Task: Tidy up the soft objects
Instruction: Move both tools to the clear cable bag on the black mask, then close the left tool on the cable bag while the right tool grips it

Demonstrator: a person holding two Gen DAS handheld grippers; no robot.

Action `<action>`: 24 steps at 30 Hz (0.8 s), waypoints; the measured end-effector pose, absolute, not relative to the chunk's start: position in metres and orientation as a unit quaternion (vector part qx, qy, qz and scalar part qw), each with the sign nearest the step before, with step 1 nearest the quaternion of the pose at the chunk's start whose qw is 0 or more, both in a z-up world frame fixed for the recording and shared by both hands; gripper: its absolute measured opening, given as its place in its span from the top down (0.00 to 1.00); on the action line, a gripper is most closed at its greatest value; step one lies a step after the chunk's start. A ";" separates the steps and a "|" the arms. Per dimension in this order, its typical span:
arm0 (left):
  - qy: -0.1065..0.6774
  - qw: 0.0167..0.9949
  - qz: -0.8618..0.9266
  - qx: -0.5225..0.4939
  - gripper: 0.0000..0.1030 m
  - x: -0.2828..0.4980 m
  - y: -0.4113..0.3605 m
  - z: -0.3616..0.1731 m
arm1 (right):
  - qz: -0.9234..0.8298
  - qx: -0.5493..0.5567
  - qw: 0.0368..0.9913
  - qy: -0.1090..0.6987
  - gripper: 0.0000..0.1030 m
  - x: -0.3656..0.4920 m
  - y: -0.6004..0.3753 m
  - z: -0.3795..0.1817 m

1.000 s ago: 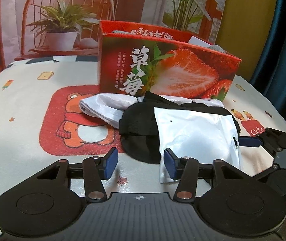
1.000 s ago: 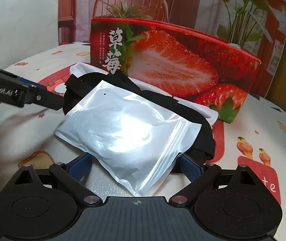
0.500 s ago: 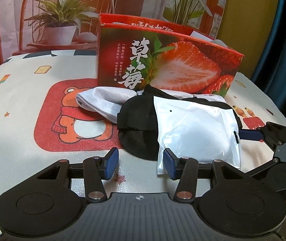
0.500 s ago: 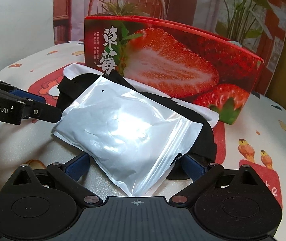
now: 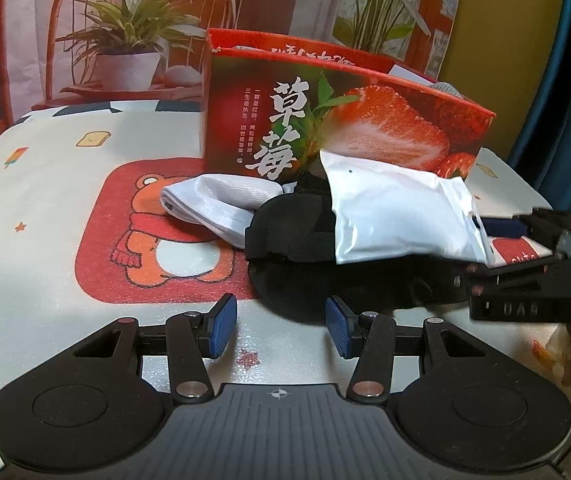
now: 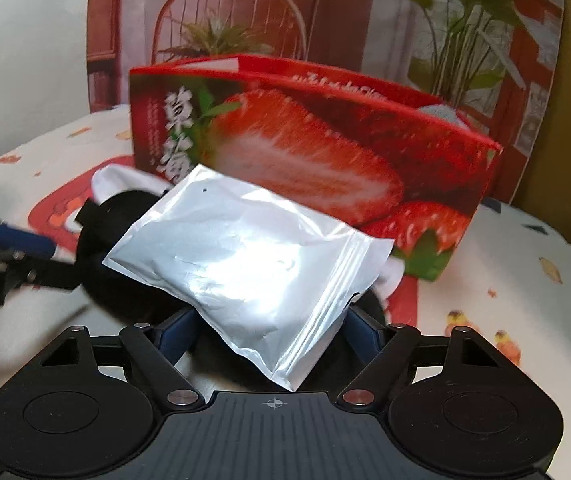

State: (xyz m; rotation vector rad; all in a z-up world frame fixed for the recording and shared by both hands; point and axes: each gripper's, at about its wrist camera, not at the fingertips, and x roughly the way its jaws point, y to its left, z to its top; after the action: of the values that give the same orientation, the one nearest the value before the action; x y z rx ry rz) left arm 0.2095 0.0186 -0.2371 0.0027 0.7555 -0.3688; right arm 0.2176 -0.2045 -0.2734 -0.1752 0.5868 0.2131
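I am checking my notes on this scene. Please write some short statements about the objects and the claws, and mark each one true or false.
1. The silver pouch lies between the fingers of the right claw. True; its jaws are closing around it.
2. The left claw holds the white cloth. False: nothing is between its fingers, and the cloth lies on the table beyond it.
3. The strawberry box stands upright behind the soft items. True.
4. The black fabric item is inside the box. False: it lies on the tablecloth in front of the box, partly under the pouch.
5. A bear is printed on the tablecloth. True.
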 end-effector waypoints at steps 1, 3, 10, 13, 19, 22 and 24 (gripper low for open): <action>0.367 0.913 -0.179 0.002 0.50 0.210 0.019 -0.237 | 0.102 -0.086 0.949 0.286 0.27 0.220 -0.207 -0.272; 0.365 0.914 -0.178 0.003 0.50 0.210 0.019 -0.237 | 0.097 -0.082 0.951 0.283 0.27 0.224 -0.211 -0.271; 0.369 0.913 -0.172 -0.002 0.50 0.212 0.020 -0.240 | 0.101 -0.078 0.950 0.285 0.27 0.217 -0.217 -0.275; 0.371 0.912 -0.175 -0.002 0.50 0.214 0.019 -0.242 | 0.103 -0.094 0.948 0.287 0.26 0.209 -0.214 -0.279; 0.368 0.913 -0.175 0.000 0.50 0.215 0.019 -0.243 | 0.088 -0.105 0.952 0.273 0.24 0.208 -0.216 -0.279; 0.363 0.916 -0.172 0.004 0.50 0.217 0.020 -0.241 | 0.083 -0.108 0.954 0.266 0.23 0.217 -0.219 -0.273; 0.359 0.917 -0.173 0.007 0.50 0.218 0.019 -0.238 | 0.089 -0.119 0.953 0.264 0.21 0.223 -0.218 -0.272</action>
State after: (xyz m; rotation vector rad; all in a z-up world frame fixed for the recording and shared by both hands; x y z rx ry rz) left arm 0.2184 0.0188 -0.2384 0.0136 0.7385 -0.3559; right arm 0.2227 -0.2179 -0.2716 -0.2422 0.5369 0.1809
